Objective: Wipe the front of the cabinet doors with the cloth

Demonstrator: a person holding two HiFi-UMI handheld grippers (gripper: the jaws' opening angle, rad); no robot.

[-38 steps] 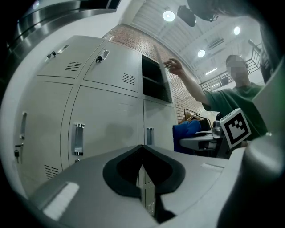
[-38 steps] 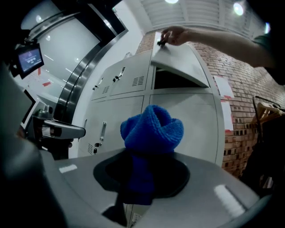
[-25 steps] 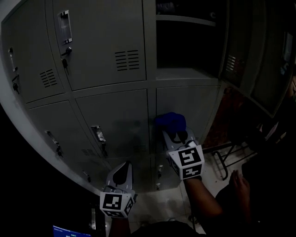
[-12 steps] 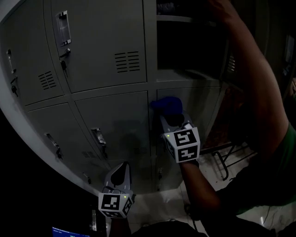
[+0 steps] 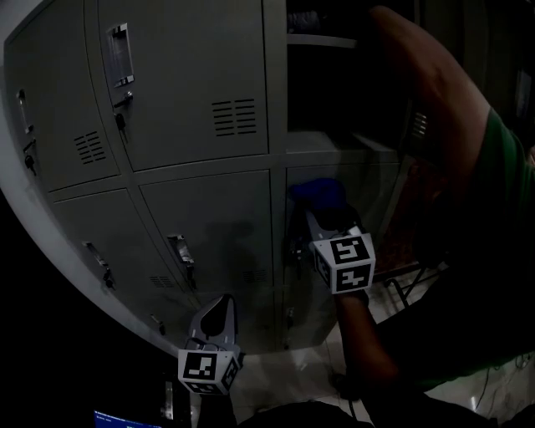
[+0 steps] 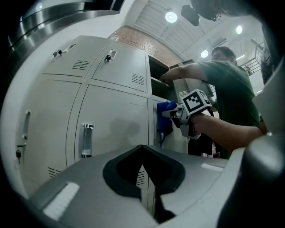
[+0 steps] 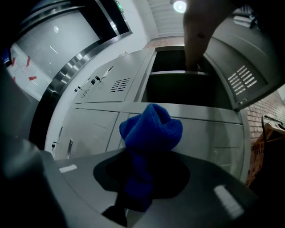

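While clamping the cloth [image 7: 150, 129], the right tool [image 5: 321, 217] faces the door [image 7: 211, 133].

right gripper [image 7: 136, 196] clamped on blue knitted cloth [image 7: 152, 129], jaws pinching lower end, bunched top poking up past them. cloth sits right in front of grey lower cabinet door [image 7: 213, 133], actual contact hard to call. open compartment [image 7: 187, 89] directly above, dark inside. its door [image 7: 249, 71] swung out to right, vent slots showing. person's arm [image 7: 200, 35] reaching down into that compartment. more closed doors [image 7: 116, 84] off to left with handles and vents. ceiling light [image 7: 179, 6] up top.
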